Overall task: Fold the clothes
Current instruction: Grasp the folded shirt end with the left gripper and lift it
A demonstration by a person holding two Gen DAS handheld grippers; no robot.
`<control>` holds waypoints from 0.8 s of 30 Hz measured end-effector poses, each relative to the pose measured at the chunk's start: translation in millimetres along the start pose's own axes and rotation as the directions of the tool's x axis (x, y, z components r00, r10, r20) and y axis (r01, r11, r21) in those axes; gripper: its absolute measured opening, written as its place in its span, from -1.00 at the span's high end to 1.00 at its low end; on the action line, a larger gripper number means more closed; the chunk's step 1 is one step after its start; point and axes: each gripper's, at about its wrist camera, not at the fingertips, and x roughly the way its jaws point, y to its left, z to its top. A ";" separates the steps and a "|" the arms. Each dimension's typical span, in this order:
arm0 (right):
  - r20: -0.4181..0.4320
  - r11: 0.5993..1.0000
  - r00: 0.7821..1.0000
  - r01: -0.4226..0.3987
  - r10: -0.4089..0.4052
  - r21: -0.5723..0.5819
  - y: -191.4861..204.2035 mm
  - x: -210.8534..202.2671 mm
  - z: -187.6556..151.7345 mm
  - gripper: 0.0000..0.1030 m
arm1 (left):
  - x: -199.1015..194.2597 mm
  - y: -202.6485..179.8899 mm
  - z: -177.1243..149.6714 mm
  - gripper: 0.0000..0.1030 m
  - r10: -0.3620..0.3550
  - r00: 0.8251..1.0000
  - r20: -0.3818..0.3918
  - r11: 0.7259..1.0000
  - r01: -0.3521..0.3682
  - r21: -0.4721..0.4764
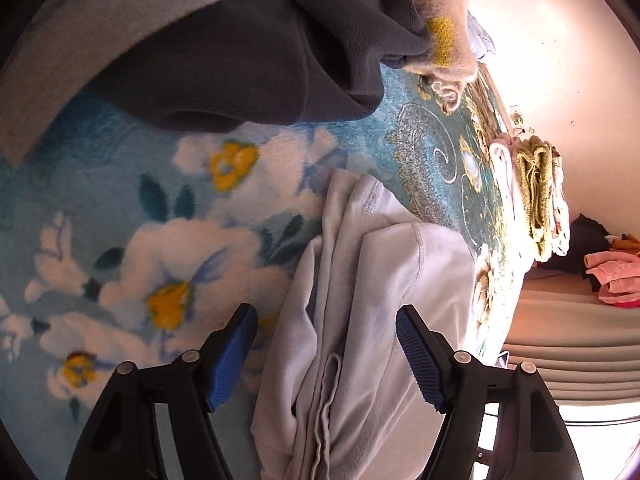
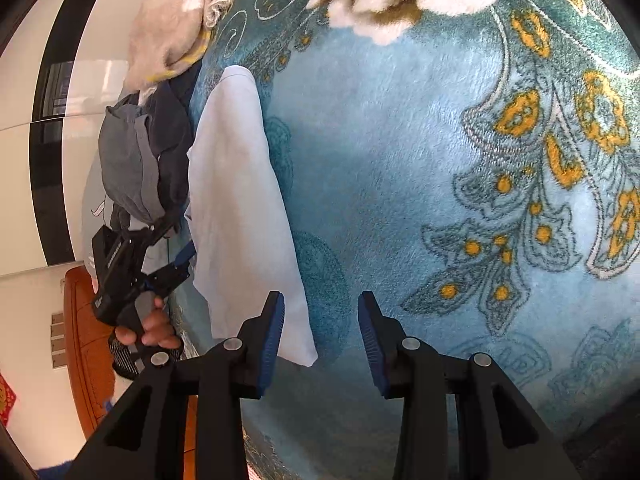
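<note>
A pale blue garment (image 1: 360, 320) lies folded into a long strip on the teal flowered blanket (image 1: 120, 208). My left gripper (image 1: 326, 316) is open, its blue pads on either side of the garment's near end. In the right wrist view the same garment (image 2: 240, 184) stretches away on the blanket (image 2: 400, 160). My right gripper (image 2: 320, 312) is open and empty just past the garment's near corner. The left gripper (image 2: 184, 260) shows there at the garment's left edge, held by a hand.
A heap of dark grey and grey clothes (image 1: 240, 60) and a fluffy cream item (image 1: 444, 20) lie beyond the garment. A stack of folded clothes (image 1: 532, 196) sits at the blanket's far edge. Pink and dark clothes (image 1: 612, 276) lie on a surface beyond.
</note>
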 end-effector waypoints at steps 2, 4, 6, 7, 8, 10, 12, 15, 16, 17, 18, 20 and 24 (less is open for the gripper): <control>0.005 1.000 1.000 0.004 -0.004 0.010 -3.3 -2.2 -0.7 0.23 | 2.8 -5.3 3.6 -0.51 -0.030 1.000 -0.001 0.999 0.030 0.033; 0.010 1.000 1.000 0.008 -0.008 0.019 -6.5 -4.6 -1.4 0.23 | 2.9 -11.1 5.1 -0.50 -0.073 0.997 -0.011 0.995 0.073 0.062; 0.010 1.000 1.000 0.012 -0.012 0.024 -9.0 -6.0 -2.4 0.23 | 10.1 -17.7 6.6 -0.43 -0.088 0.995 -0.044 0.993 0.091 0.080; 0.009 1.000 1.000 0.013 -0.013 0.026 -10.1 -6.1 -2.9 0.23 | 14.4 -22.8 7.6 -0.41 -0.069 0.996 -0.053 0.992 0.074 0.099; 0.005 0.999 1.000 0.014 -0.015 0.029 -11.0 -5.8 -3.3 0.23 | 18.6 -27.9 8.5 -0.40 -0.050 0.997 -0.062 0.991 0.057 0.118; -0.002 0.999 1.000 0.017 -0.016 0.031 -12.0 -5.1 -4.6 0.23 | 20.7 -31.2 9.4 -0.31 -0.027 0.998 -0.062 0.992 0.035 0.125; -0.007 0.999 1.000 0.015 -0.015 0.029 -11.6 -5.0 -5.6 0.23 | 21.4 -33.5 7.6 0.16 -0.004 0.998 -0.063 0.991 0.013 0.135; -0.005 1.000 1.000 0.007 -0.007 0.025 -10.1 -6.9 -6.2 0.23 | 23.7 -42.5 0.1 0.56 0.038 0.997 -0.063 0.981 -0.026 0.190; -0.004 1.000 1.000 0.005 -0.004 0.027 -10.2 -7.7 -6.1 0.23 | 24.2 -47.1 -2.7 0.63 0.056 0.997 -0.057 0.976 -0.042 0.215; -0.002 1.000 1.000 0.001 -0.001 0.031 -10.6 -8.1 -5.9 0.23 | 23.8 -50.9 -4.3 0.68 0.066 0.997 -0.048 0.973 -0.054 0.225; 0.000 0.999 1.000 -0.002 0.002 0.036 -10.9 -8.5 -5.6 0.23 | 21.6 -53.4 -5.8 0.70 0.068 0.997 -0.034 0.972 -0.059 0.226; 0.005 0.999 1.000 -0.010 0.010 0.047 -11.8 -9.5 -5.0 0.23 | 12.2 -57.1 -10.2 0.73 0.044 0.999 -0.002 0.975 -0.042 0.219; 0.021 0.998 0.999 -0.027 0.026 0.064 -17.1 -15.6 -6.2 0.23 | -13.2 -79.2 -22.9 0.74 -0.027 0.998 0.052 0.975 0.015 0.223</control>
